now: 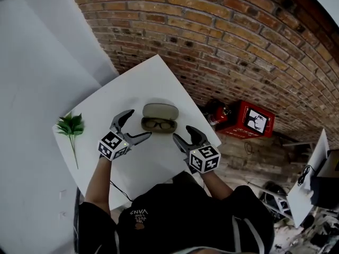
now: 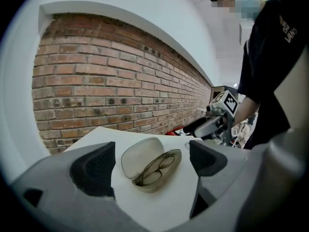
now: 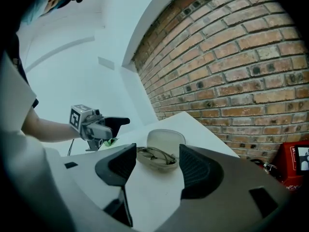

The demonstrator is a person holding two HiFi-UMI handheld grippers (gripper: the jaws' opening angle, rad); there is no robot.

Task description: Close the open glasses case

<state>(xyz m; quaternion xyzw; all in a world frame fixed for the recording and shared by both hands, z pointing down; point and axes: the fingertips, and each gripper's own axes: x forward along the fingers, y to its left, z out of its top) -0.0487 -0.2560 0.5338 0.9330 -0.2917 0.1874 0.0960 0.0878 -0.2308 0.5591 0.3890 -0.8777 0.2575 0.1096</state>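
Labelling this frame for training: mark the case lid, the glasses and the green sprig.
case lid (image 1: 160, 110): head view, middle of the open lid.
glasses (image 1: 159, 124): head view, bridge between the lenses.
green sprig (image 1: 71, 125): head view, its leafy top.

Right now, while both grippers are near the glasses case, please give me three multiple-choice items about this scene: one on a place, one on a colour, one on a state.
1. Where does the green sprig lie, relative to the glasses case on the white table?
A. Inside it.
B. Apart from it, near the table's left edge in the head view.
C. Under it.

2. What colour is the box on the floor beside the table?
A. Blue.
B. Yellow.
C. Red.

3. In what state is the glasses case?
A. Open, with glasses inside.
B. Closed.
C. Open and empty.

Answers: 1 B, the sprig lies alone by the left edge; 2 C, the box is plainly red; 3 A, the lid is folded back and the frames show in the lower half.
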